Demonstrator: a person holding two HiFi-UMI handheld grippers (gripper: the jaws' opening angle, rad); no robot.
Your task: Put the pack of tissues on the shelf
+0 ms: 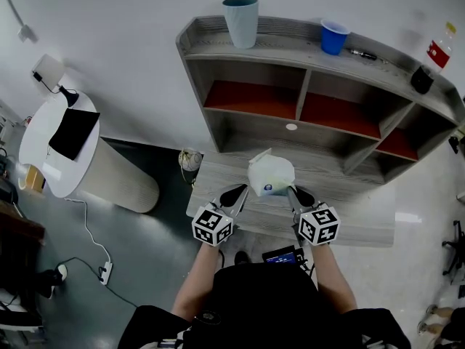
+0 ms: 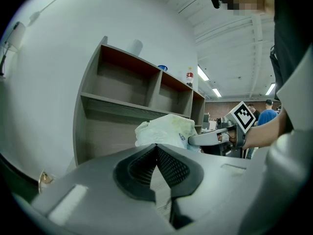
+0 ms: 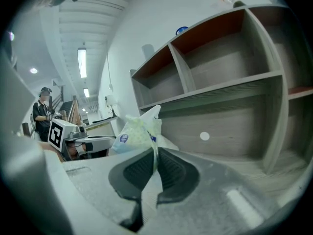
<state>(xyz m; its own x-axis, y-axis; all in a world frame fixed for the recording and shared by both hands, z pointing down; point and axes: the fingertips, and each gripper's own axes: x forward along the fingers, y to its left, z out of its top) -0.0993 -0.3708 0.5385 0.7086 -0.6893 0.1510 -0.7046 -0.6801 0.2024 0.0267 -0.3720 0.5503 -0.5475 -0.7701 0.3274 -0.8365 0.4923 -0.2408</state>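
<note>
Pack of tissues [image 1: 271, 174] is held up between both grippers, out in front of the shelf [image 1: 287, 47] and not inside any compartment. Right gripper [image 1: 291, 190]: jaws clamped on the pack's wrapper flap. Left gripper [image 1: 242, 191]: jaw tips together against the pack's opposite edge. Cannot tell whether they pinch any film.

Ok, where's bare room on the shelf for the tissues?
The left red-backed compartment and the middle one are empty, so is the long shelf below. The top board is crowded: teal cup, blue cup, pen, bottle.
</note>
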